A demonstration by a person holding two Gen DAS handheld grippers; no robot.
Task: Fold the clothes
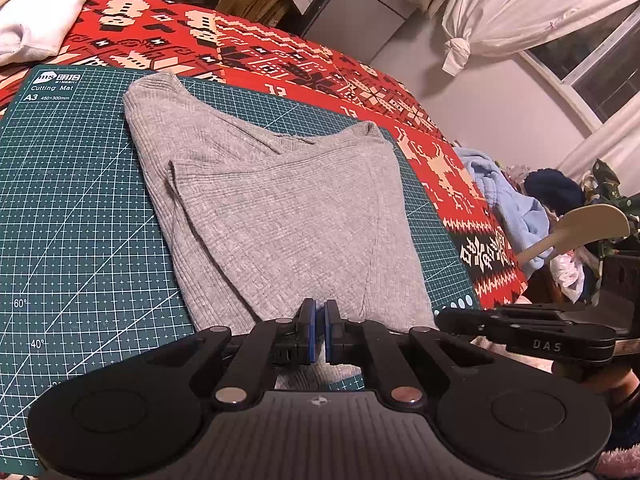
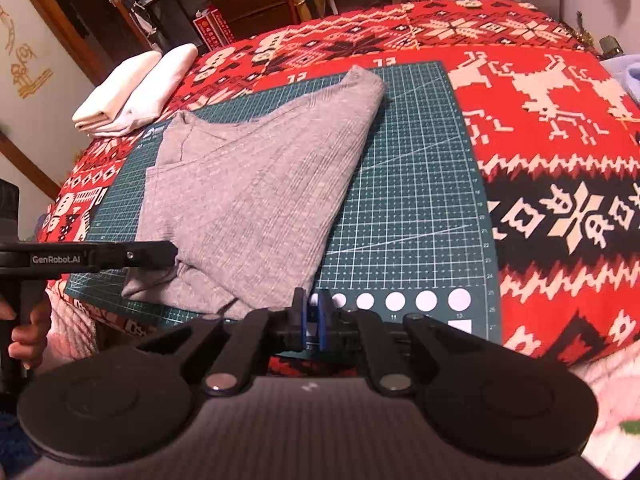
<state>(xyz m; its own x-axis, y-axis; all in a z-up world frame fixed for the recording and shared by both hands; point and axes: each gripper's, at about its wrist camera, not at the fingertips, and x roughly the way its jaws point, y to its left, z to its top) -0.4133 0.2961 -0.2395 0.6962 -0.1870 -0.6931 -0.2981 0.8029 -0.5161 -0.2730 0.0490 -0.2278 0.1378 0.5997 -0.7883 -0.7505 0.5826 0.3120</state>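
Observation:
A grey ribbed garment (image 1: 272,208) (image 2: 248,184) lies on a green cutting mat (image 1: 80,200) (image 2: 412,184), with its sleeves folded in across the body. My left gripper (image 1: 319,328) is over the garment's near edge, blue pads almost together. In the right wrist view its tip (image 2: 174,254) pinches the near left corner, where the cloth puckers. My right gripper (image 2: 314,320) is shut beside the near right corner. Only mat shows in the slit between its pads. The left wrist view shows its tip (image 1: 440,316) at that corner.
The mat rests on a red patterned blanket (image 1: 280,56) (image 2: 560,160). Folded white cloths (image 1: 36,20) (image 2: 132,88) lie at the far left. A pile of loose clothes (image 1: 504,200) sits off the right side. A hand (image 2: 28,332) holds the left gripper's handle.

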